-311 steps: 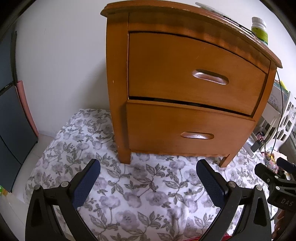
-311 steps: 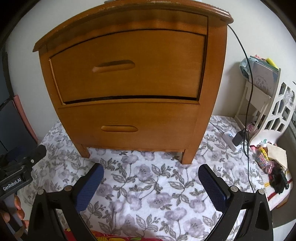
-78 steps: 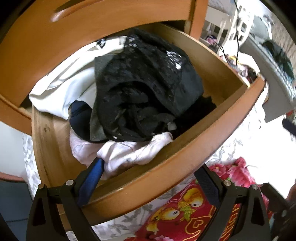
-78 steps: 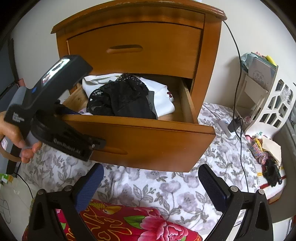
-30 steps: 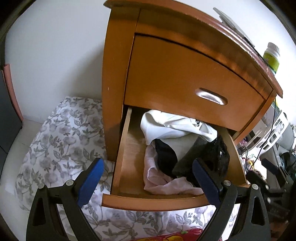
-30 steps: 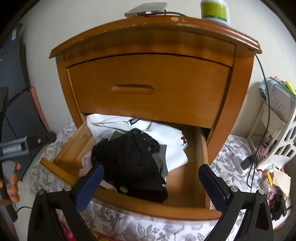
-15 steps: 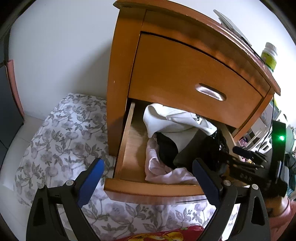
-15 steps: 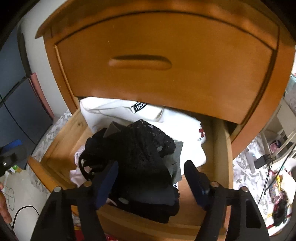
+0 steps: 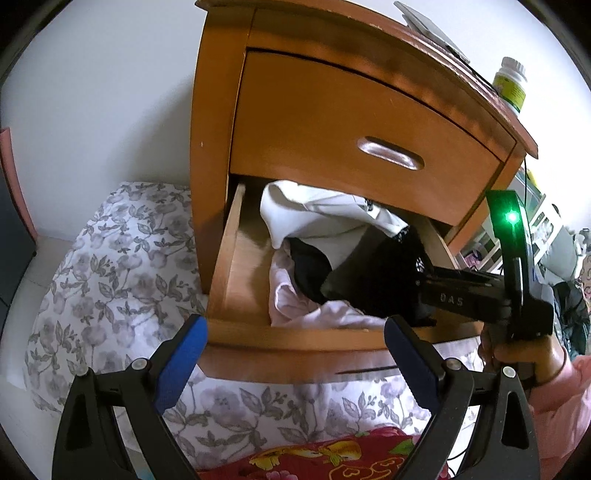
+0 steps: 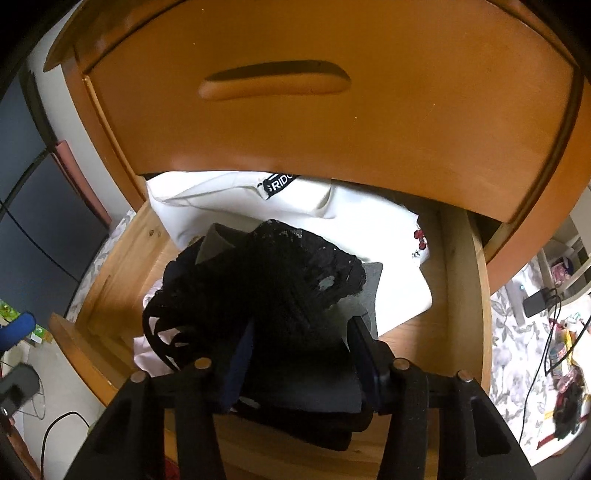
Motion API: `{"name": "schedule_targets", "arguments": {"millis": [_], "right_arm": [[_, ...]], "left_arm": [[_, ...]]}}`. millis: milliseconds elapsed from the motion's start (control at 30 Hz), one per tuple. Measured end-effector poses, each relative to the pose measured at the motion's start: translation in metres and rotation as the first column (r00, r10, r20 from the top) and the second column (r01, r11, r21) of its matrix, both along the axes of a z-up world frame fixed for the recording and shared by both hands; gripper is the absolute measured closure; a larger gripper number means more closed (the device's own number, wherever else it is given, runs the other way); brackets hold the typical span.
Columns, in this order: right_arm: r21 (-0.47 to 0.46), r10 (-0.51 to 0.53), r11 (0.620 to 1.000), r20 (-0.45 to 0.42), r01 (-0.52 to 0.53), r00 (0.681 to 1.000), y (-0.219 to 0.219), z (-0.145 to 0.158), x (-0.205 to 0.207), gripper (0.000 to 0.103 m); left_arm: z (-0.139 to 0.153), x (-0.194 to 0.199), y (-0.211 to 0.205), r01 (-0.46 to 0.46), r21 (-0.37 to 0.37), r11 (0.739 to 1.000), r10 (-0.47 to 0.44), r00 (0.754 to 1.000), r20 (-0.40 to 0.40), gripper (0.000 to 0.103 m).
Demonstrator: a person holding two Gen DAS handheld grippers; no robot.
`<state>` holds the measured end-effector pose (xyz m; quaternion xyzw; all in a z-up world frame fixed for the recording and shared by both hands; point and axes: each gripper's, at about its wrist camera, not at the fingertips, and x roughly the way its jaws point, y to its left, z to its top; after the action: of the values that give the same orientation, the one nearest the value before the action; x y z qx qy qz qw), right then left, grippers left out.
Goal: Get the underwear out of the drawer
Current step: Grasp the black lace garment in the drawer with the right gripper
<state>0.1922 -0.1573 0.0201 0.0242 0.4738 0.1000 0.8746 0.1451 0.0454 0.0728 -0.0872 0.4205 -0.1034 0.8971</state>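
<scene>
I see the wooden nightstand [image 9: 295, 110] on a floral sheet [image 9: 110, 266], its lower drawer [image 9: 295, 338] pulled out and full of clothes. A white garment [image 10: 240, 210] lies at the far side; the black lace underwear [image 10: 266, 291] is heaped on top, nearer the front. My right gripper [image 10: 299, 354] is down in the drawer, its jaws just closing, pads pressing the black underwear between them. My left gripper [image 9: 295, 354] hangs before the drawer front, jaws apart, empty.

A green-labelled bottle [image 9: 509, 86] stands on the nightstand top [image 9: 369, 26]; a floral sheet [image 9: 110, 266] lies below.
</scene>
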Motion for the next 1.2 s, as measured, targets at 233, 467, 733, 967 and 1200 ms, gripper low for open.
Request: {"name": "schedule_targets", "arguments": {"millis": [233, 467, 733, 967, 1200], "right_arm": [[-0.016, 0.013, 1.000, 0.023, -0.013, 1.000, 0.009, 0.003, -0.005, 0.089], [0.037, -0.041, 0.999, 0.073, 0.039, 0.996, 0.000, 0.016, -0.018, 0.097], [0.086, -0.066, 0.995, 0.155, 0.053, 0.986, -0.006, 0.052, -0.035, 0.097], [0.143, -0.079, 0.989, 0.281, 0.039, 0.956, -0.013, 0.104, -0.064, 0.097], [0.176, -0.072, 0.984, 0.414, -0.002, 0.908, -0.017, 0.160, -0.102, 0.097]], "left_arm": [[-0.004, -0.011, -0.004, 0.027, -0.002, 1.000, -0.027, 1.000, -0.016, 0.006], [-0.006, -0.021, -0.005, 0.039, -0.002, 0.999, -0.039, 0.999, -0.033, 0.006], [-0.003, -0.027, -0.005, 0.037, -0.010, 0.999, -0.037, 0.999, -0.022, 0.006], [0.001, -0.032, -0.003, 0.029, -0.009, 1.000, -0.029, 0.999, -0.015, 0.006], [0.011, -0.039, -0.003, 0.028, -0.006, 1.000, -0.028, 1.000, 0.007, 0.006]]}}
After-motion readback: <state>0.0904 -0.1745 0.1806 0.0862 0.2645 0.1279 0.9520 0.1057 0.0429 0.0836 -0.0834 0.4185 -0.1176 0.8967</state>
